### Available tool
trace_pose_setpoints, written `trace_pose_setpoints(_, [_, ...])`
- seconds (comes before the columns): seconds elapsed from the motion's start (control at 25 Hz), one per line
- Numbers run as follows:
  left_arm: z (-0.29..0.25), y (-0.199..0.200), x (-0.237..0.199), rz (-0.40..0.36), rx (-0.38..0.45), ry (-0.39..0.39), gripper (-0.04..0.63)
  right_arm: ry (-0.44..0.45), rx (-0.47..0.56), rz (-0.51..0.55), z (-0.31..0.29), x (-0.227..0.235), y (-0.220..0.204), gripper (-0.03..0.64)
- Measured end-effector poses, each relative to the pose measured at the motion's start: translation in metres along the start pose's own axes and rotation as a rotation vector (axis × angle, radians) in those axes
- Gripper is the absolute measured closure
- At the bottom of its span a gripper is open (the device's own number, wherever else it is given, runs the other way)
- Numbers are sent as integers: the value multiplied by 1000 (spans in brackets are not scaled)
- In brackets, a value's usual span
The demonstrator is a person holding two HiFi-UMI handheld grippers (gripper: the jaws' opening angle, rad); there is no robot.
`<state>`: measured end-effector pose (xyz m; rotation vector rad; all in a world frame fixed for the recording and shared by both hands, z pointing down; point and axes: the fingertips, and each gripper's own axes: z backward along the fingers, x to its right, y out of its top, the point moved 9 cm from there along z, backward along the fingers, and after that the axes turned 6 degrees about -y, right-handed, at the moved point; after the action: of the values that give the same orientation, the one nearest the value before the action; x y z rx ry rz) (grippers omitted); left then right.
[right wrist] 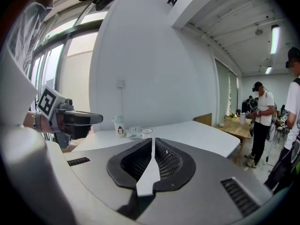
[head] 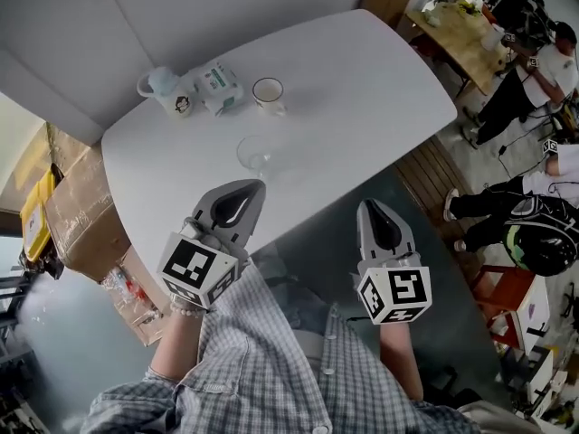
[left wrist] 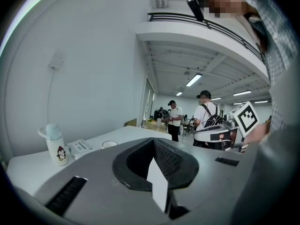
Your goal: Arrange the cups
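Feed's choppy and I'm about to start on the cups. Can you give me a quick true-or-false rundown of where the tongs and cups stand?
1. The left tongs and right tongs are both shut and empty. True.
2. The clear glass is gripped in the left tongs. False: it stands free on the table, just ahead of them.
3. The white cup stands upright beside the teal-printed box. True.
4. The penguin bottle lies on its side. False: it is upright.
5. The right tongs hover over the table. False: they are off its near edge.
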<state>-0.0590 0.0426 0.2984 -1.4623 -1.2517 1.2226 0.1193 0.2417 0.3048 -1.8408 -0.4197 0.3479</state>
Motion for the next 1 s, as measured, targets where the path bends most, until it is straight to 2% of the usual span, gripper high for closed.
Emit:
trace_pose_setpoints(0.28, [3,0,-44,36,0,38,586,63,-4,32,-56,-21,21,583])
trace_pose_setpoints(0.56, [10,-4,-70,61,18,79,586,126,-18,77,-95,-45,35,583])
trace_pose_setpoints(1.0, [16,-16,-86,119,-9,186,586,303,-31,141,-155,-56,51,583])
